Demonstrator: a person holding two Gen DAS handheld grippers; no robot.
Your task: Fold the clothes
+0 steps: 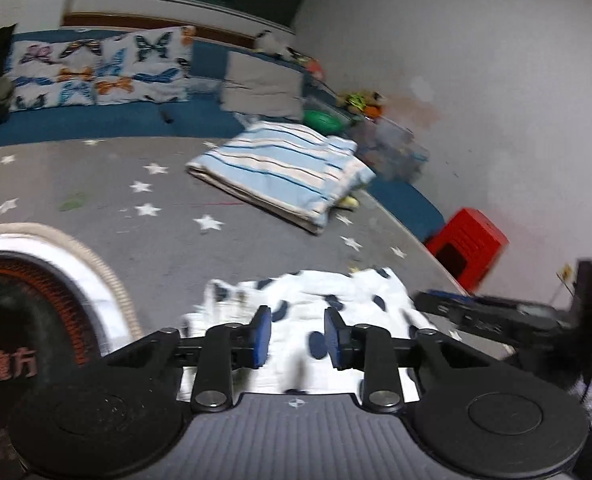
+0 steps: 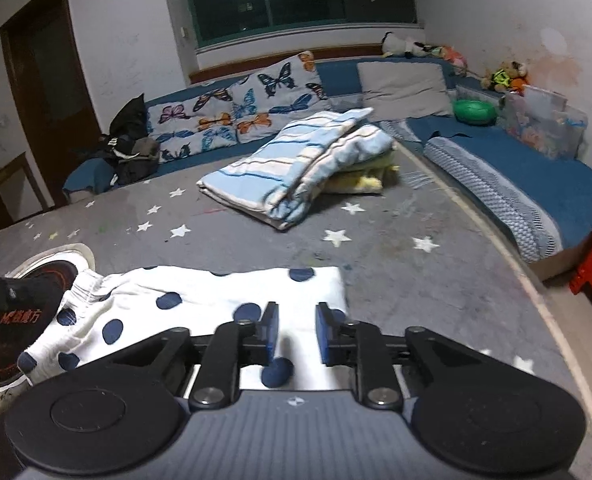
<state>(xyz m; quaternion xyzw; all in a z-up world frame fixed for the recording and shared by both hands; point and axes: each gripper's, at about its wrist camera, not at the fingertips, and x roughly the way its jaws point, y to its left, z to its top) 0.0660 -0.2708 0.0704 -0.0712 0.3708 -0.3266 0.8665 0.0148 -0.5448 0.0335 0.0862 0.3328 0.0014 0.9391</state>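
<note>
Garment: we see a white piece of clothing with dark blue dots (image 2: 200, 312) lying flat on the grey star-patterned cover (image 2: 375, 280); it looks like small trousers or shorts, but we cannot say for sure.
Long axis: in the right wrist view it runs across the picture, from left to right.
Direction: the gathered, ruffled end points to the left, toward the round heater (image 2: 0, 344); the straight folded edge is at the right.
Place: the garment is at the near edge of the cover, directly under both tools, well apart from the striped folded blanket (image 2: 296, 168) farther back.
Left gripper (image 1: 297, 338): its blue pads stand a narrow gap apart above the dotted cloth; we see cloth behind the gap, but no pad presses on it. The picture is blurred here.
Right gripper (image 2: 297, 334): its jaws are also only a little apart, above the right part of the garment, and nothing is pinched between them.
Other tool in view: in the left wrist view the right gripper shows as a dark shape at the right edge of the garment.
Surroundings: butterfly pillows (image 2: 236, 112) and a grey cushion (image 2: 403, 88) lean along the blue bench; a red stool (image 1: 467, 244) stands beside the bed.
</note>
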